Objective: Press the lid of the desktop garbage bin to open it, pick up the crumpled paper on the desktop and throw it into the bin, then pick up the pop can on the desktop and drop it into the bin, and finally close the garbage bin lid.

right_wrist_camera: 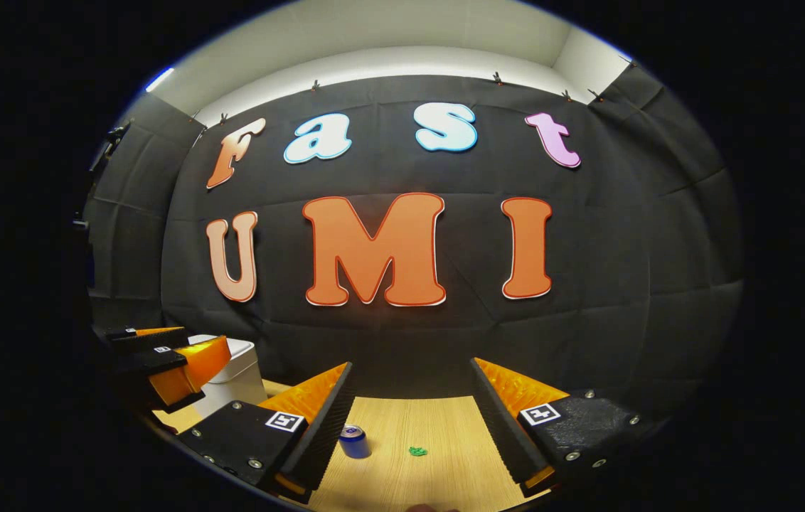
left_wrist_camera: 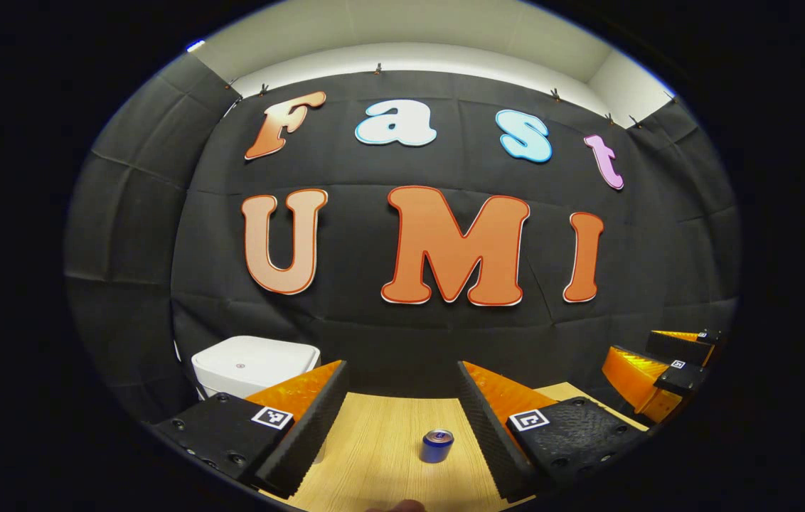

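Observation:
A white bin (left_wrist_camera: pixel 254 363) with its lid down stands at the back left of the wooden table (left_wrist_camera: pixel 381 455); the right gripper view also shows the bin (right_wrist_camera: pixel 239 380). A blue pop can (left_wrist_camera: pixel 437 446) stands upright on the table between the fingers of my left gripper (left_wrist_camera: pixel 402 405), farther off and untouched; the same can (right_wrist_camera: pixel 355 441) sits by my right gripper's left finger. A small green crumpled paper (right_wrist_camera: pixel 417 451) lies on the table ahead of my right gripper (right_wrist_camera: pixel 409 405). Both grippers are open and hold nothing, raised above the table.
The black cloth wall closes off the back of the table. My right gripper (left_wrist_camera: pixel 665 370) appears at the right of the left gripper view, and my left gripper (right_wrist_camera: pixel 168 363) at the left of the right gripper view, in front of the bin.

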Tool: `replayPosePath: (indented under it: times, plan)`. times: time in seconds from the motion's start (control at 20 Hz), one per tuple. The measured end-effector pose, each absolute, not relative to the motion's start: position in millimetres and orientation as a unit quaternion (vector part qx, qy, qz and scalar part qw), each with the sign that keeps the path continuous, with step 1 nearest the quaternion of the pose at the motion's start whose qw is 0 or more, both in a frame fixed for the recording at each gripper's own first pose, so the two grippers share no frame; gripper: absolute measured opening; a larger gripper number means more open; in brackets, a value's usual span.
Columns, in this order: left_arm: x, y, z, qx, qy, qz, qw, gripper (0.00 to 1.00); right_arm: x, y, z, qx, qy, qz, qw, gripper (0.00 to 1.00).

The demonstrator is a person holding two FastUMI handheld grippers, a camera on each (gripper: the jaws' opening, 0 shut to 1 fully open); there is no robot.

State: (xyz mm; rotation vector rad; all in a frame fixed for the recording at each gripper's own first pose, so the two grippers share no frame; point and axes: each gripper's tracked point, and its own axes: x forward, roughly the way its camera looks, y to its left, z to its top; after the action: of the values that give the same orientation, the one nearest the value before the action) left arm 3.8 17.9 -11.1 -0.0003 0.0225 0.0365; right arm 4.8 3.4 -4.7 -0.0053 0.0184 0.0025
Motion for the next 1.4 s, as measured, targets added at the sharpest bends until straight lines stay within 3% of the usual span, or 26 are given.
replayPosePath:
  times: [1.4]
  plan:
    - [1, 13, -19, 0.016, 0.026, 0.006, 1.000, 0.94, -2, 10, -7, -0.011, 0.017, 0.017, 1.000, 0.94]
